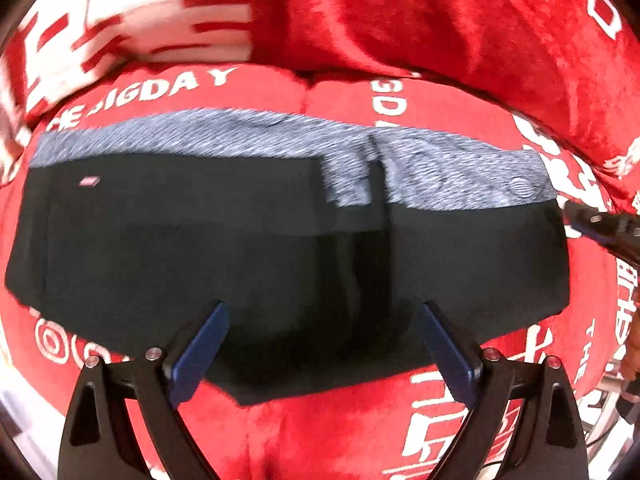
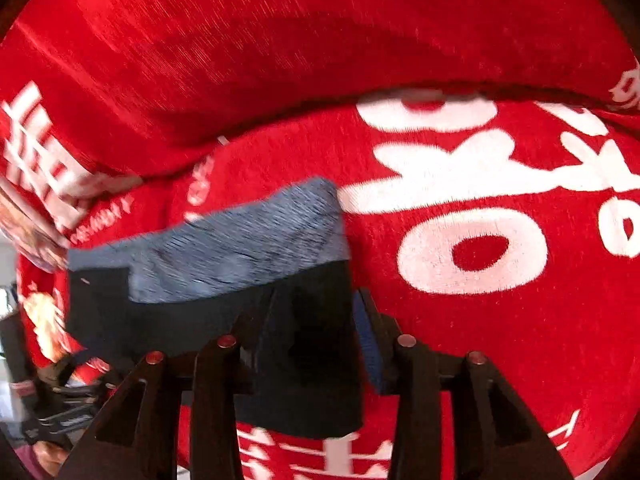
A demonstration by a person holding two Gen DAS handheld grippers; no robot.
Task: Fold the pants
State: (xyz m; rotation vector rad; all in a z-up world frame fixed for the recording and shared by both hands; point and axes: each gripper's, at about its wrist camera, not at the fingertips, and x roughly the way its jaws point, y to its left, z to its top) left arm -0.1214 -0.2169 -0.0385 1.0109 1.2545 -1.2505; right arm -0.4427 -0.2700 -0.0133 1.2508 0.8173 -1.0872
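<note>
Dark pants (image 1: pixel 208 240) with a heathered grey waistband (image 1: pixel 240 136) lie spread across the middle of the left wrist frame on a red blanket (image 1: pixel 460 20) printed with white lettering. The left gripper (image 1: pixel 324 312) hangs at the lower centre, its blue-padded fingers (image 1: pixel 200 356) spread wide over the near edge of the cloth and holding nothing. In the right wrist frame, the right gripper (image 2: pixel 312 304) at bottom centre has its fingers closed narrowly around the pants' right-hand edge (image 2: pixel 308 360).
</note>
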